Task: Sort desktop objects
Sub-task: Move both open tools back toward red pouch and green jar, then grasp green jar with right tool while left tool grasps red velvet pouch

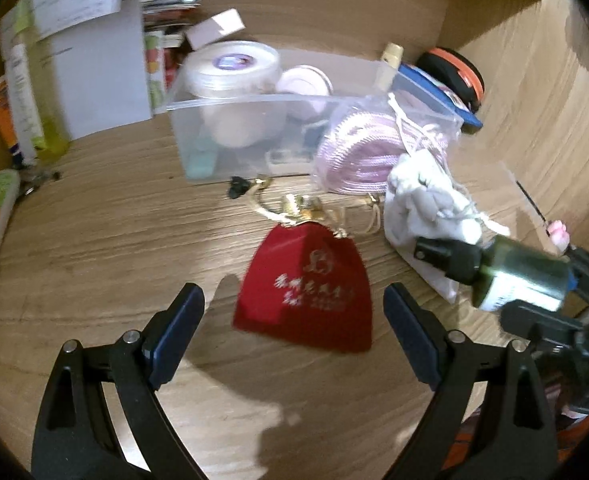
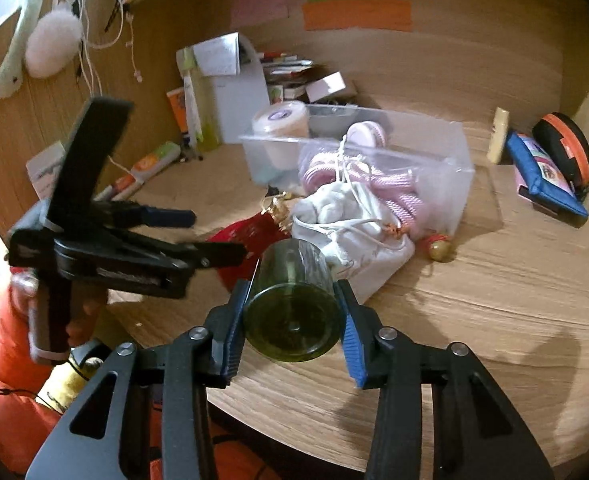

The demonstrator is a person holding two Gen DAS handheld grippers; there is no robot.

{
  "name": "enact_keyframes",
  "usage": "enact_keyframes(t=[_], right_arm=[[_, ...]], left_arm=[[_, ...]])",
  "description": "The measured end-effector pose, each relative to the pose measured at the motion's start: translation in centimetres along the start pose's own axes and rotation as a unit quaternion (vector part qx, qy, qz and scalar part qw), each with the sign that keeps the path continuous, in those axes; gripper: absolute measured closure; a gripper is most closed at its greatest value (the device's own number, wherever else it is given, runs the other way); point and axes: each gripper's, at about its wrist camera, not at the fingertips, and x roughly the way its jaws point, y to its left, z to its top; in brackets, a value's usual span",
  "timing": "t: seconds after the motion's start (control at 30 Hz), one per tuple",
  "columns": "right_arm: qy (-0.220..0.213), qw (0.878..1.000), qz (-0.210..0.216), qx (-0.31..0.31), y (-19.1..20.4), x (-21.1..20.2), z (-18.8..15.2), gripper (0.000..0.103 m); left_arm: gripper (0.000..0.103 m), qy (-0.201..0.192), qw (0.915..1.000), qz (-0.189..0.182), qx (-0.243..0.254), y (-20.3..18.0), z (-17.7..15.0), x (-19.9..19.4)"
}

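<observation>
My right gripper (image 2: 292,332) is shut on a dark green spray bottle (image 2: 294,312), held above the desk's front; in the left wrist view the bottle (image 1: 514,276) lies sideways with its black nozzle pointing left. My left gripper (image 1: 294,328) is open and empty, just above a red drawstring pouch (image 1: 306,292) on the desk; it also shows in the right wrist view (image 2: 198,232). A white cloth pouch (image 1: 426,208) and a pink cord in a mesh bag (image 1: 358,156) lie by a clear plastic bin (image 1: 254,120).
A white box (image 1: 94,64), tubes and a yellow-green bottle (image 1: 50,128) stand at the left. A blue case (image 2: 546,176), an orange-black round case (image 2: 566,148) and a cream tube (image 2: 498,140) sit at the right. Wooden walls enclose the desk.
</observation>
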Motion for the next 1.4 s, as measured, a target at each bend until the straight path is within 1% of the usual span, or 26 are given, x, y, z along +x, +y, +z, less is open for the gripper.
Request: enact_keyframes(t=[0.07,0.17,0.23,0.33,0.43,0.57,0.6,0.7,0.77,0.8,0.87,0.97,1.07,1.23,1.3,1.4], right_arm=[[-0.003,1.000,0.008,0.007,-0.4,-0.3,0.2,0.065],[-0.013,1.000,0.015,0.010,-0.8,-0.8,0.5,0.065],[-0.022,1.000,0.018,0.010,-0.8,-1.2,0.7,0.065],[-0.035,0.999,0.020,0.008,-1.1,-1.8,1.2,0.065],[-0.044,0.999,0.022,0.013,-1.6,-2.2,1.7,0.065],[-0.053,0.998,0.020,0.022,-2.4,-2.5,2.2,0.065],[-0.055,0.998,0.020,0.025,-2.7,-2.6,2.3,0.065],[-0.062,0.997,0.021,0.036,-3.4,-2.8,2.7,0.065],[-0.066,0.997,0.017,0.040,-3.8,-2.9,2.9,0.065],[-0.068,0.997,0.015,0.041,-4.0,-2.9,3.0,0.065],[-0.072,0.996,0.010,0.045,-4.5,-3.0,3.3,0.065],[-0.077,0.996,0.006,0.052,-5.1,-3.1,3.7,0.065],[-0.082,0.995,0.004,0.057,-5.6,-3.3,4.1,0.065],[-0.093,0.994,-0.006,0.057,-6.2,-3.7,5.0,0.065],[-0.097,0.994,-0.009,0.055,-6.2,-3.8,5.3,0.065],[-0.102,0.993,-0.013,0.051,-6.4,-3.9,5.8,0.065]], left_arm=[[0.011,0.008,0.9999,0.007,0.008,-0.4,0.4,0.7],[0.011,0.027,0.9995,0.004,0.012,-0.6,0.9,1.7],[0.011,0.036,0.9992,0.010,0.014,-0.7,1.3,2.3],[0.011,0.038,0.9988,0.024,0.020,-0.7,1.7,2.9],[0.013,0.033,0.9988,0.028,0.024,-0.6,2.0,3.2],[0.035,0.026,0.9988,0.024,0.034,-0.4,2.3,3.2],[0.036,0.024,0.9986,0.026,0.037,-0.4,2.3,3.2],[0.049,0.018,0.9985,0.032,0.041,-0.3,2.2,3.1],[0.062,0.016,0.9987,0.027,0.040,-0.1,2.1,2.9],[0.063,0.014,0.9989,0.025,0.037,0.1,2.1,2.8],[0.066,0.003,0.9990,0.034,0.029,0.4,2.1,2.5],[0.069,-0.011,0.9994,0.032,0.012,1.2,2.1,1.6],[0.069,-0.035,0.9987,0.037,0.008,1.2,2.2,0.3],[0.069,-0.074,0.9967,0.035,0.000,1.4,2.6,-2.5],[0.069,-0.085,0.9956,0.038,-0.008,1.9,3.0,-3.4],[0.069,-0.101,0.9942,0.033,-0.020,2.4,3.5,-4.7]])
